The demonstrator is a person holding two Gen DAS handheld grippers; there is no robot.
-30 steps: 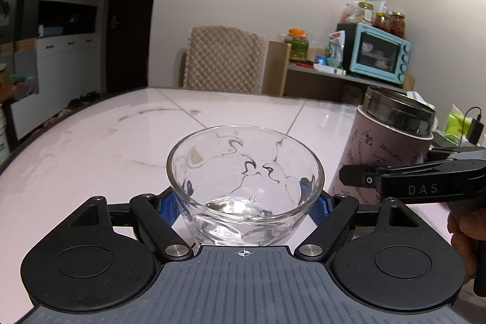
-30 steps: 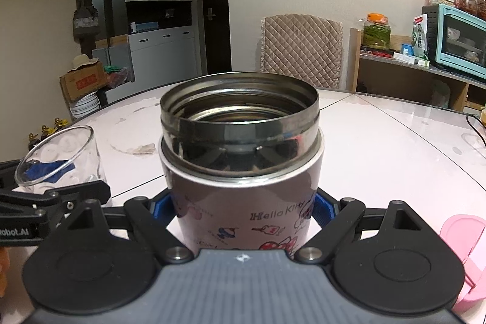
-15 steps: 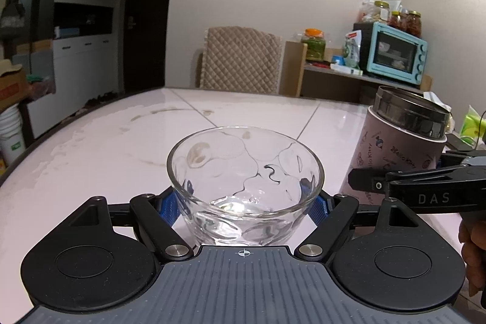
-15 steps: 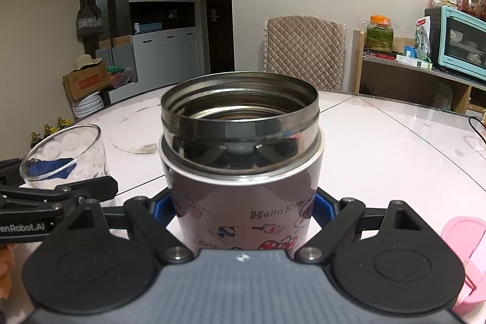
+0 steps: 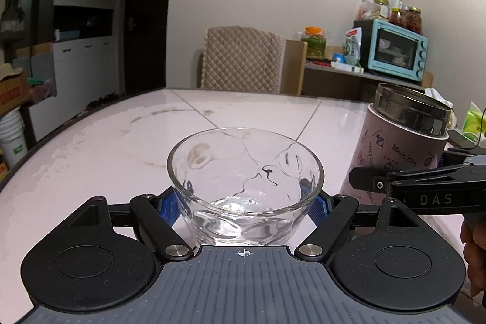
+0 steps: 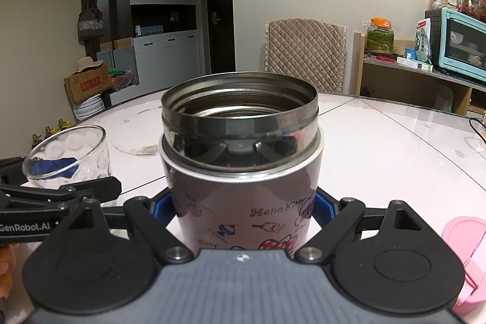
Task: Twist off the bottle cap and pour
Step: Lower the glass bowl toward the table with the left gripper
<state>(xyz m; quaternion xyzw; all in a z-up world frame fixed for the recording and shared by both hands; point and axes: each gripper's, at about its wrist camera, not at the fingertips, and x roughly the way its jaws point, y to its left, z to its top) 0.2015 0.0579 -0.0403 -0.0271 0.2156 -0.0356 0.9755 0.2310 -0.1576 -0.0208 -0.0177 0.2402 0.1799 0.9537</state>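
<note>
My left gripper [image 5: 245, 207] is shut on a clear glass cup [image 5: 245, 181] with a little water at its bottom. My right gripper [image 6: 241, 210] is shut on an uncapped pink Hello Kitty thermos bottle [image 6: 241, 172] with a steel rim, held upright. In the left wrist view the bottle [image 5: 401, 141] stands to the right of the cup, with the right gripper [image 5: 404, 187] around it. In the right wrist view the cup [image 6: 68, 157] is at the left. The pink cap [image 6: 464, 251] lies on the table at the lower right.
The white round table [image 5: 243, 117] carries ring stains at the left. A quilted chair [image 5: 240, 59] stands behind it. A shelf with a teal toaster oven [image 5: 395, 53] and jars is at the back right. A cable [image 6: 477, 126] lies at the right edge.
The left wrist view has swung a little: the bottle and the background sit further right. The bottle looks a little lower and closer to the cup. Both grips are unchanged.
</note>
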